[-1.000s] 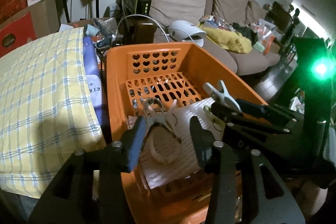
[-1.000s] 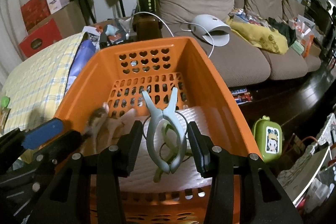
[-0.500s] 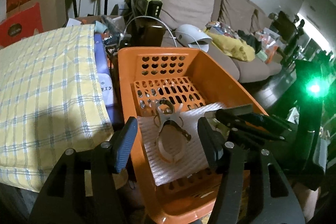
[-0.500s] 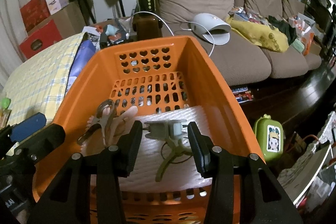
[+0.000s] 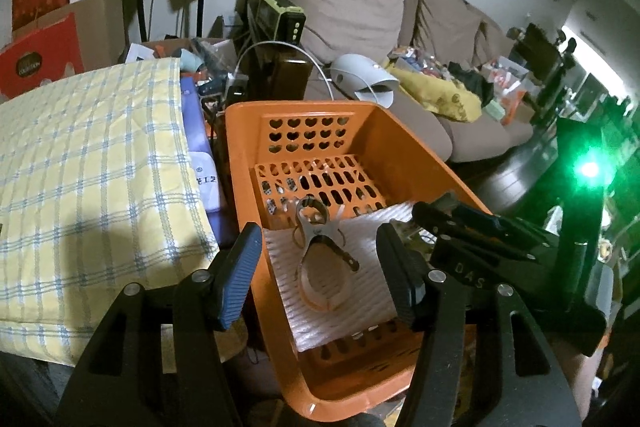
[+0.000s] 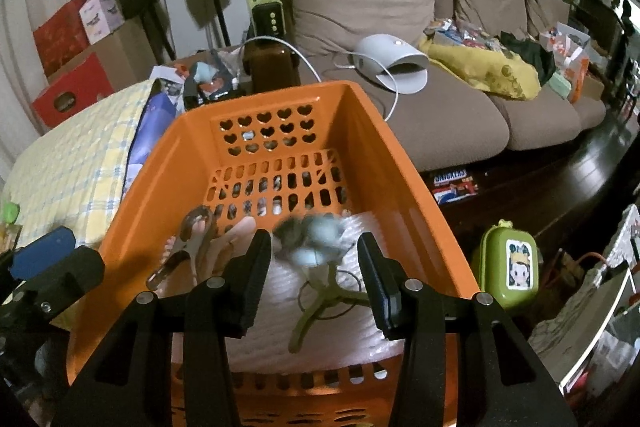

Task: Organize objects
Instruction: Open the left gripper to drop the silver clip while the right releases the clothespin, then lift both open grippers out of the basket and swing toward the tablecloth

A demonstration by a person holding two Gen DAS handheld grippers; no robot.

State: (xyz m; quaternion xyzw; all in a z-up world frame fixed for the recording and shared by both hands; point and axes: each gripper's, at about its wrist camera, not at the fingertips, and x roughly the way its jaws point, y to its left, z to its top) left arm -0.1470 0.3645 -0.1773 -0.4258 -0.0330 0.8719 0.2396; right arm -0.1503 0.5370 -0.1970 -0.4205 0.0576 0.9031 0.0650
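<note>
An orange basket holds a white foam sheet. A metal clip with pale handles lies on the sheet. My left gripper hangs open above it, with nothing between its fingers. My right gripper stands open over the basket's near end. A grey-blue clip shows as a blur just past its fingertips, clear of both pads. A green clip rests on the sheet beneath it. Each gripper shows at the edge of the other's view.
A yellow checked cloth covers a surface left of the basket. A brown sofa with a white device stands behind. A green case and clutter lie on the dark floor at right. Speakers and boxes stand at the back left.
My left gripper opened, let go of the metal clip and drew back; the clip now lies on the sheet. The grey-blue clip between the right fingers tipped from upright to sideways and now blurs.
</note>
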